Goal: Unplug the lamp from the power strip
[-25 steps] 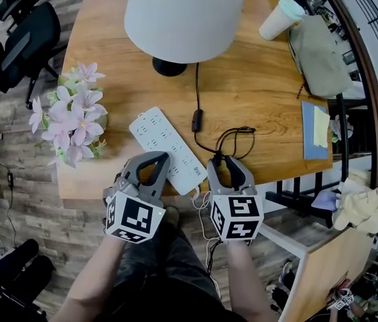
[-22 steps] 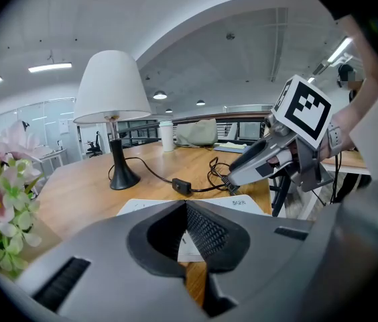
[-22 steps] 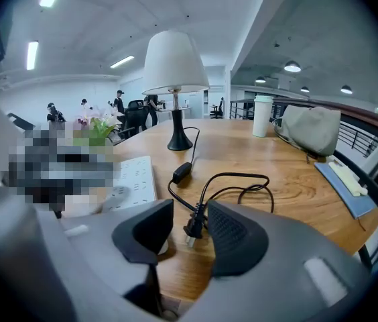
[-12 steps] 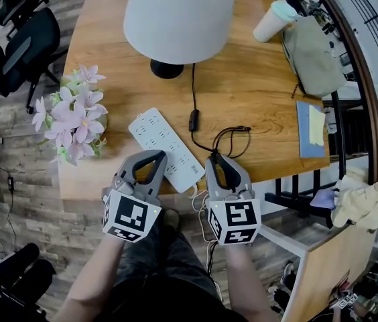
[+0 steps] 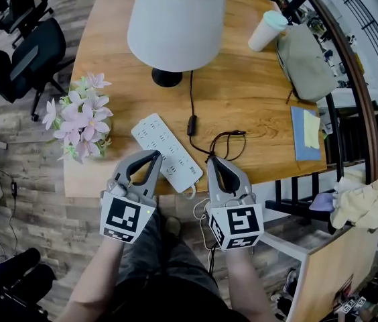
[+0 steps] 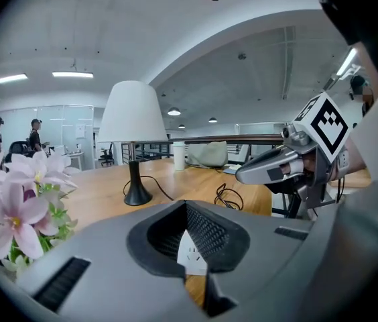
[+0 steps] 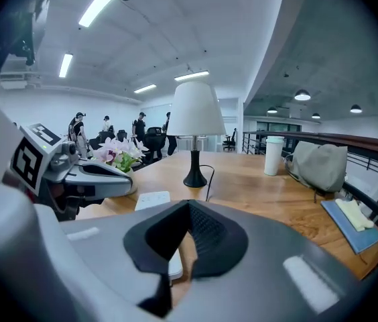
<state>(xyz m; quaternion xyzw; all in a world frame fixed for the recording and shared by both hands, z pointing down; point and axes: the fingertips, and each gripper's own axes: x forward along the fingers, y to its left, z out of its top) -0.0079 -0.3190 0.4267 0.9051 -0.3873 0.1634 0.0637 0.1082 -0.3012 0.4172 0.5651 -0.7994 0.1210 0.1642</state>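
A lamp (image 5: 175, 19) with a white shade stands at the back of the wooden table (image 5: 256, 99). Its black cord (image 5: 190, 102) runs forward through an inline switch to a loose coil (image 5: 228, 143) just ahead of my right gripper (image 5: 210, 159). The white power strip (image 5: 167, 154) lies slantwise between the two grippers at the front edge. My left gripper (image 5: 154, 155) hovers over the strip's near left side, shut and empty. The right gripper is shut too, with nothing between its pads. Where the cord ends is hidden. In the right gripper view, the strip's end (image 7: 152, 198) shows just ahead.
Pink flowers (image 5: 82, 123) stand left of the strip. A paper cup (image 5: 266, 31), a grey bag (image 5: 306, 56) and a blue notebook (image 5: 305, 134) sit along the right side. A metal railing (image 5: 343, 113) borders the table there. A black chair (image 5: 31, 49) stands at the left.
The right gripper's jaws have closed from wide open to shut. Both grippers have drawn back slightly toward the table's front edge.
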